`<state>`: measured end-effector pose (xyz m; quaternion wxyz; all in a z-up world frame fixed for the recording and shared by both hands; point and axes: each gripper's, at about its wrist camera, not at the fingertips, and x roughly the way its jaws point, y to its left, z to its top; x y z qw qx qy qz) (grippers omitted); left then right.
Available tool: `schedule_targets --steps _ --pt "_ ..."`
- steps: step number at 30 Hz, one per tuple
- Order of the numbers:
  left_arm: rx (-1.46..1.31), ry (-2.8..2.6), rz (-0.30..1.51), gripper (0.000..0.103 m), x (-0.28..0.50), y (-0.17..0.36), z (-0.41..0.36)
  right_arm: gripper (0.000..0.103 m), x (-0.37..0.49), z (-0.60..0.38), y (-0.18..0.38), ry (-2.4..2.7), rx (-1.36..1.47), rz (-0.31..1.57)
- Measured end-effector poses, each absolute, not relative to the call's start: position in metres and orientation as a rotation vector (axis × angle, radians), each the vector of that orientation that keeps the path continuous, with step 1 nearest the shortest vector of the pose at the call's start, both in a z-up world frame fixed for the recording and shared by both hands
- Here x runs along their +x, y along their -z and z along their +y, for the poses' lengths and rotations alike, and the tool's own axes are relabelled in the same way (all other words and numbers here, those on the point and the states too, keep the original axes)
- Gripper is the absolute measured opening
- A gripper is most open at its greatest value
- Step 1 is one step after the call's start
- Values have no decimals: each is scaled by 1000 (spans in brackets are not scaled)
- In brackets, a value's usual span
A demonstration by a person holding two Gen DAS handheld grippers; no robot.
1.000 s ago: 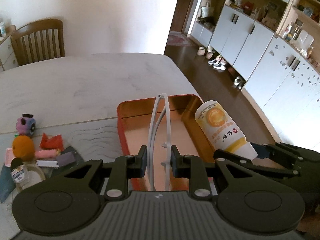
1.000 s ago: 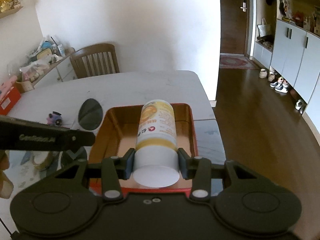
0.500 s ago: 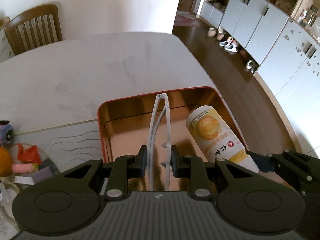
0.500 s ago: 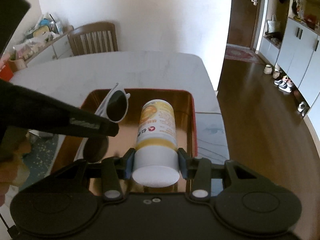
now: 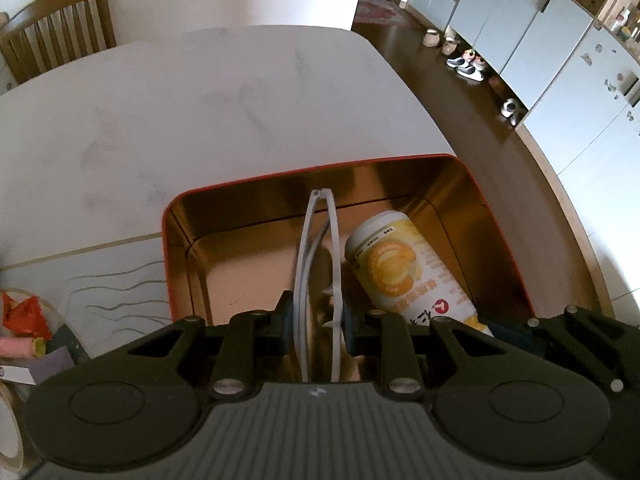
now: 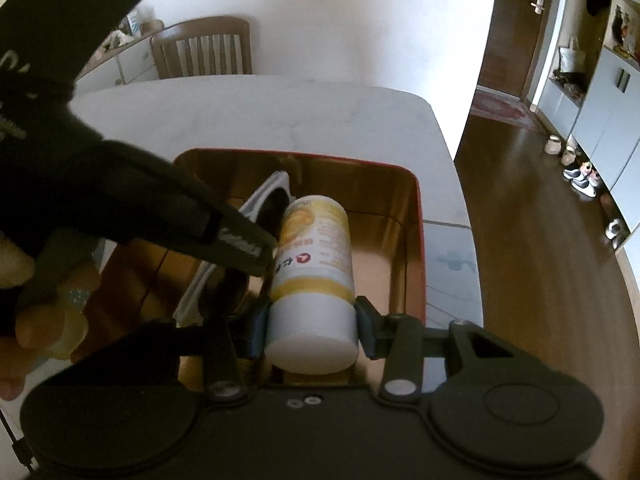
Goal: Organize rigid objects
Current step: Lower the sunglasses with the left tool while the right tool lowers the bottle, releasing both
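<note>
Gold-lined, the red-rimmed metal tin [image 5: 472, 168] at frame centre awaits both loads: your left gripper [image 5: 316, 320] pinching white-framed sunglasses [image 5: 318, 248], your right gripper [image 6: 312, 332] clamping the yellow-and-white cylindrical bottle [image 6: 314, 264]; next, lower and release each gently.

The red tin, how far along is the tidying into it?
Nothing is released into the red tin yet. In hand: the left claw grips white sunglasses, the right claw grips a yellow bottle, both lowered inside it. Left: letting go, then the small clutter beside the tin.
</note>
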<state>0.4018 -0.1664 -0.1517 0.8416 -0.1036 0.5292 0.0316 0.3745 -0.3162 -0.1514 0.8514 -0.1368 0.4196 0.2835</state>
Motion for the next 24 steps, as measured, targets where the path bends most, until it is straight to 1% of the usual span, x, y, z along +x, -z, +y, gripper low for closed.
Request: schedule_targets --steps 10,13,15,17,18,20,21,22,24 --pt "-221 -69 1125 24 399 152 -163 45 371 -320 148 -612 -302 883" --pt "-221 -70 1136 24 397 148 -165 46 369 -323 145 -618 -297 876" --pt "-215 -71 1135 24 395 147 -167 50 370 -327 143 -616 -288 872" --pt "-212 -73 1137 24 392 143 -168 51 368 -331 141 -611 -277 869" --pt "-209 -77 1134 27 391 141 -169 51 369 -329 140 -608 -274 869" --pt "-202 -86 1128 35 387 138 -171 52 368 -330 138 -608 -265 868" --pt "-203 -88 1123 47 384 137 -172 53 367 -332 136 -607 -261 867" --pt "-204 -92 1113 55 381 134 -171 54 367 -333 135 -606 -256 864" --pt "-206 -98 1095 56 376 130 -171 55 363 -332 132 -605 -250 858"
